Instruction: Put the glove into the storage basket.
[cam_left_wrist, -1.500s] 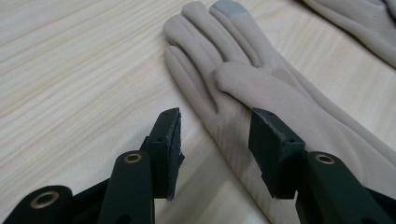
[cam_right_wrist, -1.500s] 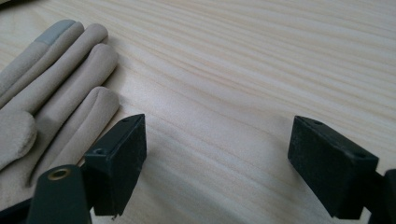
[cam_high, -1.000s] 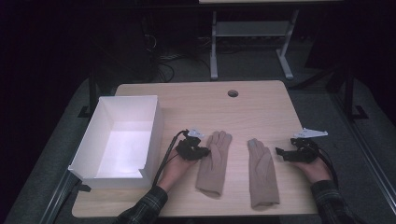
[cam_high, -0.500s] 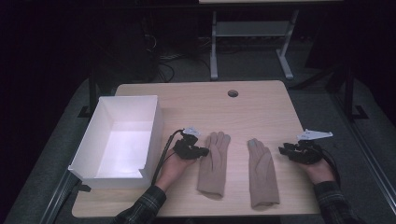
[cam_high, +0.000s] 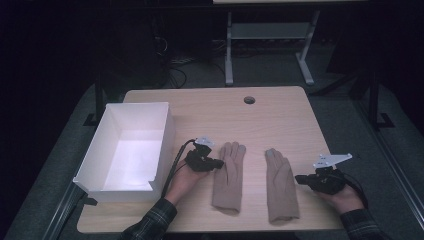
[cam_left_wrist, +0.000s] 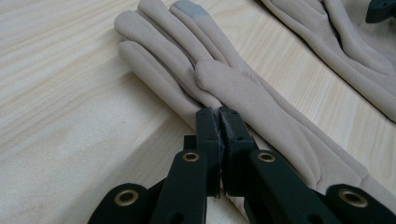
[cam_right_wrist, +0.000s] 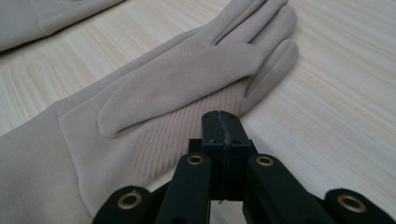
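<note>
I see two tan gloves on the wooden table. The left glove (cam_high: 227, 175) lies flat with its fingers pointing away from me. One fingertip has a grey patch on it. Its thumb is folded over the palm. The cuff end is nearest to me. The right glove (cam_high: 281, 182) lies flat just beside it, with a strip of bare table between them. Its fingers point away from me too, and it also has a grey fingertip. Its thumb lies across the palm, which has fine ribbed lines.
</note>
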